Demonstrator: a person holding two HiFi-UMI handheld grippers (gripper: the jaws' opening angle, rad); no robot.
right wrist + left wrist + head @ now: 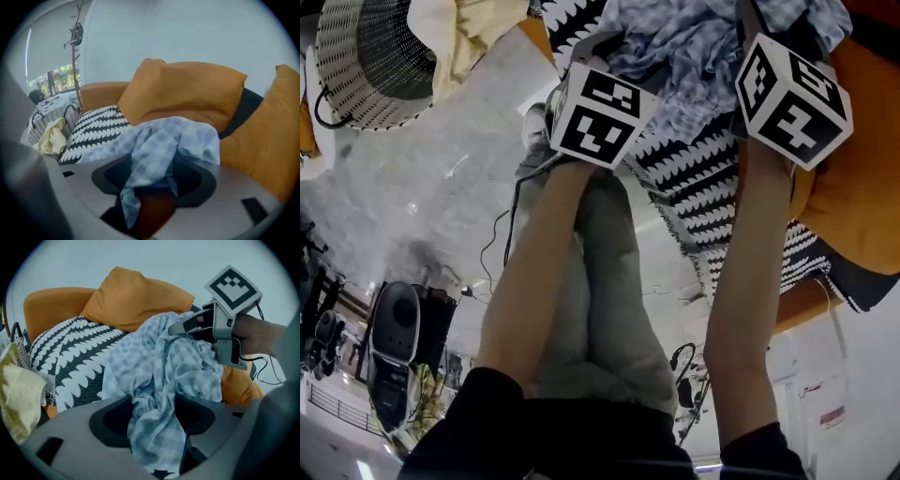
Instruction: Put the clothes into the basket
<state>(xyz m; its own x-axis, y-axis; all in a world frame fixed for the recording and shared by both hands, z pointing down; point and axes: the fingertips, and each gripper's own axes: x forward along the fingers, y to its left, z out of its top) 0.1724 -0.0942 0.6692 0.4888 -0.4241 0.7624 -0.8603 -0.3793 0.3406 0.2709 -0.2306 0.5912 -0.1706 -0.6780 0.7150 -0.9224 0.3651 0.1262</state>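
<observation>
Orange sofa [56,305]: the shirt [164,362] is draped on its seat. Left tool [154,420] and right tool [152,180] are held released, with shirt folds lying between the jaws of each. Thick bunches should be clenched before transfer to the basket [337,84] beside the sofa.

The garment [694,56] lies heaped on a throw [712,187] spread over the sofa [51,305] seat, in front of cushions [136,301] propped against the back. The left gripper [154,427] and right gripper [150,187] sit side by side at it, with cloth between each one's parted jaws. Left of the sofa, a basket [375,66] stands on the floor [422,187], with another piece of clothing [459,37] draped over its rim.
</observation>
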